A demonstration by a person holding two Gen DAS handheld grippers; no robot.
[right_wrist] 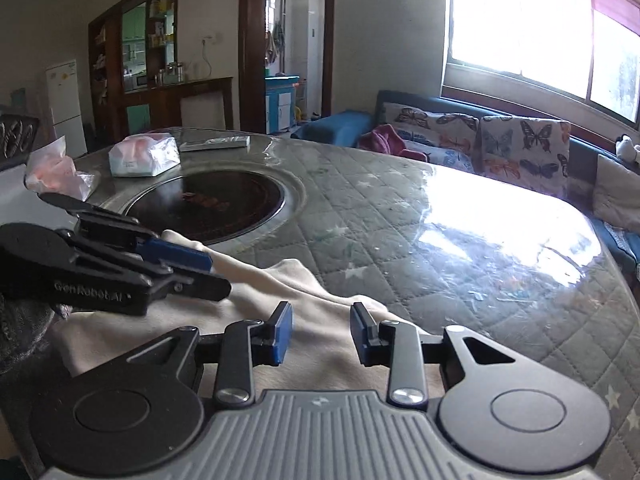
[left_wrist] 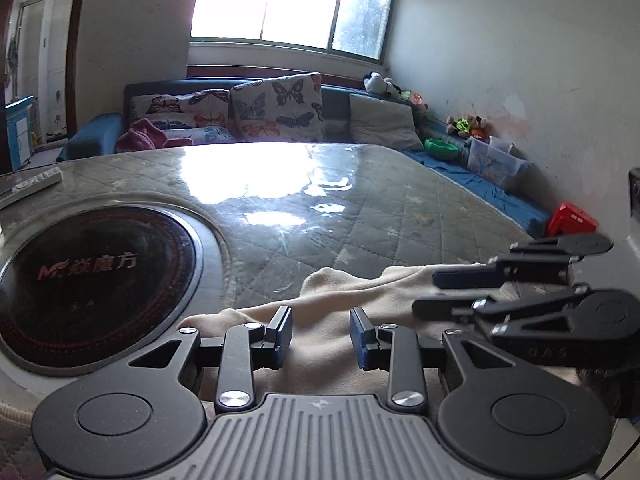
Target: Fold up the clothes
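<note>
Left gripper [left_wrist: 321,338]: matte black linkage arms, silver round screw heads at the pivots, blue pads on the fingers [left_wrist: 283,330], ribbed grey housing along the bottom edge, two black discs with raised circles at lower left and lower right.
Right gripper [right_wrist: 321,334]: same build, blue pads, grey ribbed housing with a small pinwheel mark at bottom centre.
White lettering "GenRobot.AI" on the black arm at left of the right wrist view.
Grey knitted sleeve [right_wrist: 20,332] at far left edge.
</note>
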